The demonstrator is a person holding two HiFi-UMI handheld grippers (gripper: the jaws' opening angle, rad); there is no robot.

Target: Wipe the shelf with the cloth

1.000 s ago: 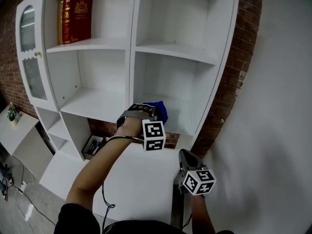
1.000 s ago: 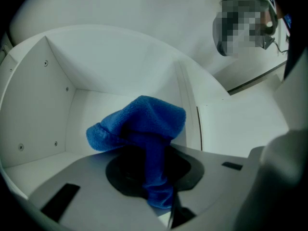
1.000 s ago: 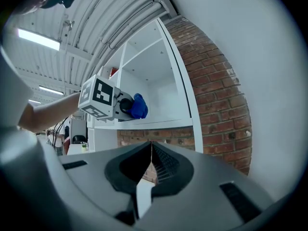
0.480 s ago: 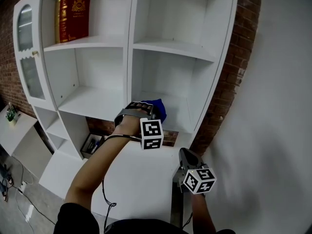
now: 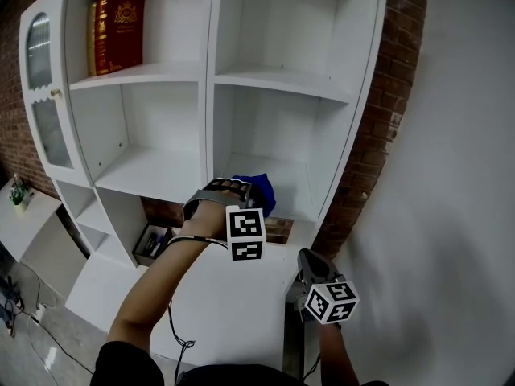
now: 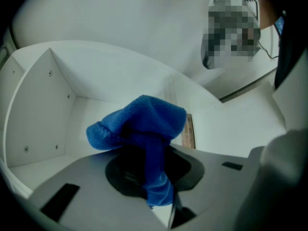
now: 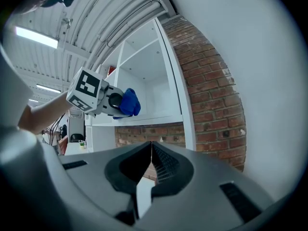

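Observation:
A white shelf unit [image 5: 282, 83] stands against a brick wall. My left gripper [image 5: 241, 190] is shut on a bunched blue cloth [image 5: 259, 190], held at the front edge of the lower right shelf compartment [image 5: 278, 179]. In the left gripper view the blue cloth [image 6: 142, 129] bulges out past the jaws of my left gripper [image 6: 154, 177], just above the white shelf board [image 6: 96, 105]. My right gripper [image 5: 310, 276] hangs low at the right with its jaws shut and empty. From the right gripper view, my right gripper [image 7: 150, 153] looks toward the blue cloth [image 7: 129, 102] and the shelf unit [image 7: 154, 81].
Red books [image 5: 117, 26] stand on the top left shelf. A glass-fronted cabinet door [image 5: 44, 95] is at the far left. A box of small items [image 5: 153, 241] sits in a low compartment. A brick wall [image 5: 382, 127] borders the unit's right side, beside a plain white wall [image 5: 467, 175].
My left gripper with the cloth has drifted slightly down and back toward the front edge of the shelf. The right gripper has hardly moved.

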